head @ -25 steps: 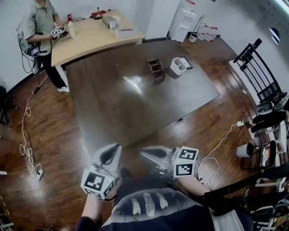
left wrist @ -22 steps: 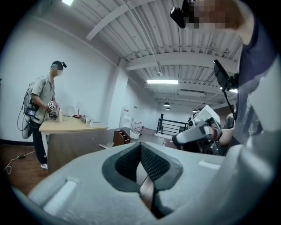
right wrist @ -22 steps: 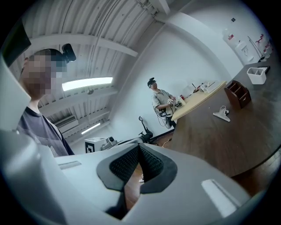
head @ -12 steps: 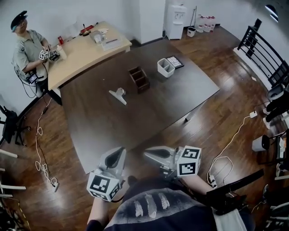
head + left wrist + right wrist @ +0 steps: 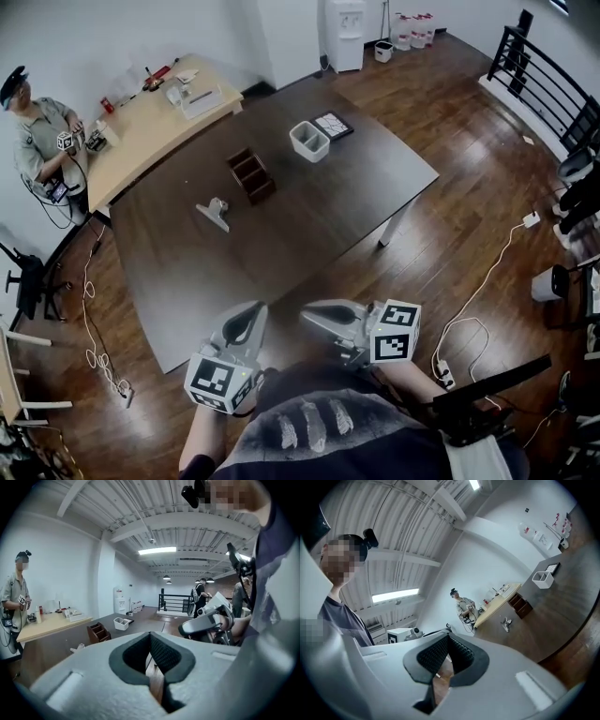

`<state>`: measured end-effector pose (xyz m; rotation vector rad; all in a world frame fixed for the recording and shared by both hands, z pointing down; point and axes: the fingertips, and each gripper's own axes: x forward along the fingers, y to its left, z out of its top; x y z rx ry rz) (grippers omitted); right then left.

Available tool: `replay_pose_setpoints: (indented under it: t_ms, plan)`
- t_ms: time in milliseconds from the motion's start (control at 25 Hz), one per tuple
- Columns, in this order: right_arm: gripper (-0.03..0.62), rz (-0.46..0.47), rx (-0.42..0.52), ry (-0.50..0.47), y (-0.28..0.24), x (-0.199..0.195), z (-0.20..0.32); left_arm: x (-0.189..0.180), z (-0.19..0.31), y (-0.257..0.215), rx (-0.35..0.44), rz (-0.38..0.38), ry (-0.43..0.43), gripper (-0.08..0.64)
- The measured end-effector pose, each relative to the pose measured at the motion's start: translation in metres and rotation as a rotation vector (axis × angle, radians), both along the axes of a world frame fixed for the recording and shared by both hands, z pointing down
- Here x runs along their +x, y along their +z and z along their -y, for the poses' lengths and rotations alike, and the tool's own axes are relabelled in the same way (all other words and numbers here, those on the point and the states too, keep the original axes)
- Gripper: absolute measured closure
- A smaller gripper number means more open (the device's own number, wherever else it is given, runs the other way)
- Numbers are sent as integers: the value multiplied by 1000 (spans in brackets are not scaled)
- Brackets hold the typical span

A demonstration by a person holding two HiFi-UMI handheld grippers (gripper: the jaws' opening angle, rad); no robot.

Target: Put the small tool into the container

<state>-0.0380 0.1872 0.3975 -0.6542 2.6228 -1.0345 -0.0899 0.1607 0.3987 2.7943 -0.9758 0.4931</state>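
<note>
In the head view, we hold the left gripper point(image 5: 251, 317) and the right gripper point(image 5: 311, 315) side by side close to our body. Both are off the near edge of the dark table point(image 5: 309, 220) and well apart from the brown wooden organizer point(image 5: 251, 175) that stands out on it. The small tool point(image 5: 216, 212) lies flat on the table just beside that organizer, on its left and a little nearer to us. A white bin point(image 5: 309, 141) stands beyond the organizer to its right, and we cannot tell which of the two is the container meant. The tool seems to lie slantwise, broad end towards us and narrow end towards the organizer, though it is small here. In the left gripper view, the left gripper point(image 5: 151, 637) has its jaws pressed together with nothing between them. The tool point(image 5: 77, 647) shows low at the left, on the near side of the organizer point(image 5: 97, 631). In the right gripper view, the right gripper point(image 5: 448, 640) likewise has its jaws meeting at the tips and pinching nothing. There the tool point(image 5: 505, 623) lies far off, just this side of the organizer point(image 5: 520, 605). We judge that the reach must go forward and leftward across the table, that the left gripper is the nearer one, and that its jaws must first spread.
</note>
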Motion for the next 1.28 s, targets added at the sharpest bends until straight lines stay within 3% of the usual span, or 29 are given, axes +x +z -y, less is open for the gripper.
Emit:
replay_pose_setpoints:
  t_ms: [480, 760, 960, 1280]
  plan:
    - [591, 6, -42, 43, 8, 35, 25, 33, 33, 10, -54, 14, 32, 560]
    - [592, -92, -72, 61, 8, 52, 70, 52, 89, 11, -66, -94, 51, 560]
    - [591, -164, -72, 37, 9, 41, 123, 44, 145, 10, -56, -160, 25, 558]
    - [591, -202, -85, 61, 12, 34, 184, 30, 209, 22, -89, -190, 16, 560]
